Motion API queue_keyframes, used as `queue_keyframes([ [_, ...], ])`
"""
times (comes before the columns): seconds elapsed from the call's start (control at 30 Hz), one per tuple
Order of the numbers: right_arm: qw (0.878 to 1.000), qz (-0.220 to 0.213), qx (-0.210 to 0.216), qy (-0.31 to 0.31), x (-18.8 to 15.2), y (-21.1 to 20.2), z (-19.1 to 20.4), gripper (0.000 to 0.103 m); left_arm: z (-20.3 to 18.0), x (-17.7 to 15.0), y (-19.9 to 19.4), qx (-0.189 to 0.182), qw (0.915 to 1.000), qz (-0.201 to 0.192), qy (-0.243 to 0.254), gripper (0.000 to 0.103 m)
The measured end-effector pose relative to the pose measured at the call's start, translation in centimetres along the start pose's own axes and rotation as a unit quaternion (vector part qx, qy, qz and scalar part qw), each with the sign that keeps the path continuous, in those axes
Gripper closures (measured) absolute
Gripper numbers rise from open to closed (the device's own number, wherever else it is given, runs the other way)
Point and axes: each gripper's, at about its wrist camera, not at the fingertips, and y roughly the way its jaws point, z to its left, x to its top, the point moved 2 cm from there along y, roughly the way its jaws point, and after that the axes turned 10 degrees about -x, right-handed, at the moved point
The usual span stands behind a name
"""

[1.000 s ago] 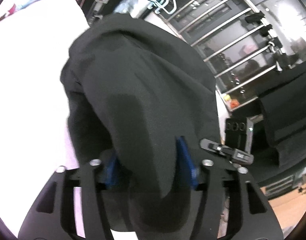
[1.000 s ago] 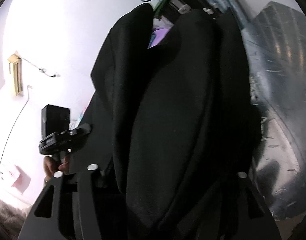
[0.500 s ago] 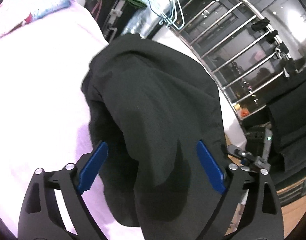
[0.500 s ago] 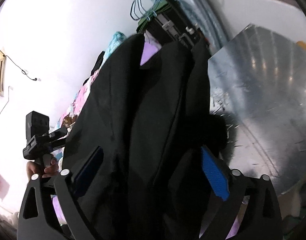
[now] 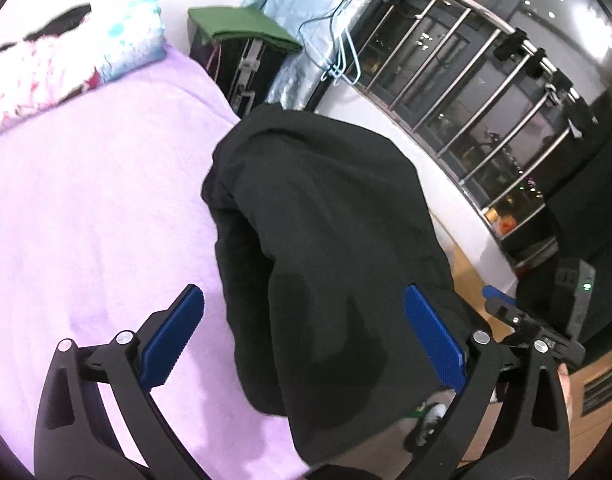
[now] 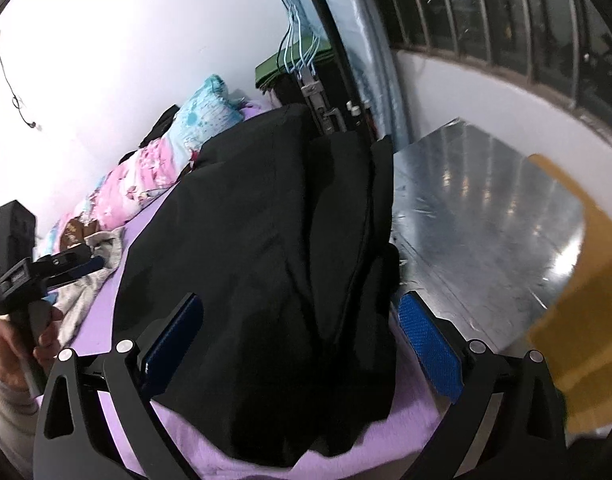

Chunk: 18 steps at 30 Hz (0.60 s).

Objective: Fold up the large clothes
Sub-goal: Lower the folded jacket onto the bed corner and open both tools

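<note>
A large black garment (image 5: pixel 329 232) lies folded in a thick bundle on the lilac bed sheet (image 5: pixel 86 208), along the bed's right edge. It also fills the middle of the right wrist view (image 6: pixel 266 264). My left gripper (image 5: pixel 302 336) is open, its blue pads (image 5: pixel 174 336) either side of the bundle's near end, not gripping it. My right gripper (image 6: pixel 302 344) is open too, its pads (image 6: pixel 429 348) spread wide over the garment's near edge. The left gripper shows at the left of the right wrist view (image 6: pixel 38 272).
Floral pillows (image 6: pixel 146 184) and a grey cloth (image 6: pixel 90 272) lie on the bed. A black suitcase with a green cloth (image 5: pixel 242 36) stands beyond the bed, with blue hangers (image 5: pixel 337 60) and a barred window (image 5: pixel 485 80). A shiny metal sheet (image 6: pixel 485 216) lies right of the bed.
Both grippers were shut on the black garment and have opened, letting it down onto the bed. Both have drawn back a little and the garment now lies lower.
</note>
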Motion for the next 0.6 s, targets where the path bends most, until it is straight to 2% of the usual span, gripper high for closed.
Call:
queue_keyframes([
  [0.17, 0.999, -0.03, -0.033, -0.017, -3.1, -4.3, 2.5, 0.006, -3.5, -2.6, -3.7, 0.035, 0.9981, -0.028, 0.041, 0.006],
  [0.3, 0.997, -0.049, -0.046, -0.026, -6.2, -7.6, 4.6, 0.006, -6.2, -5.3, -6.9, 0.048, 0.9952, -0.046, 0.071, 0.006],
  [0.4, 0.997, -0.062, -0.05, -0.024, -8.4, -10.3, 6.0, 0.006, -7.8, -7.4, -9.2, 0.052, 0.994, -0.057, 0.078, 0.006],
  [0.53, 0.995, -0.076, -0.066, -0.021, -10.6, -13.1, 8.0, 0.006, -9.3, -10.2, -11.8, 0.078, 0.9916, -0.056, 0.086, 0.006],
  [0.6, 0.994, -0.08, -0.07, -0.018, -11.5, -14.3, 8.6, 0.006, -10.0, -11.5, -12.9, 0.077, 0.9912, -0.057, 0.092, 0.006],
])
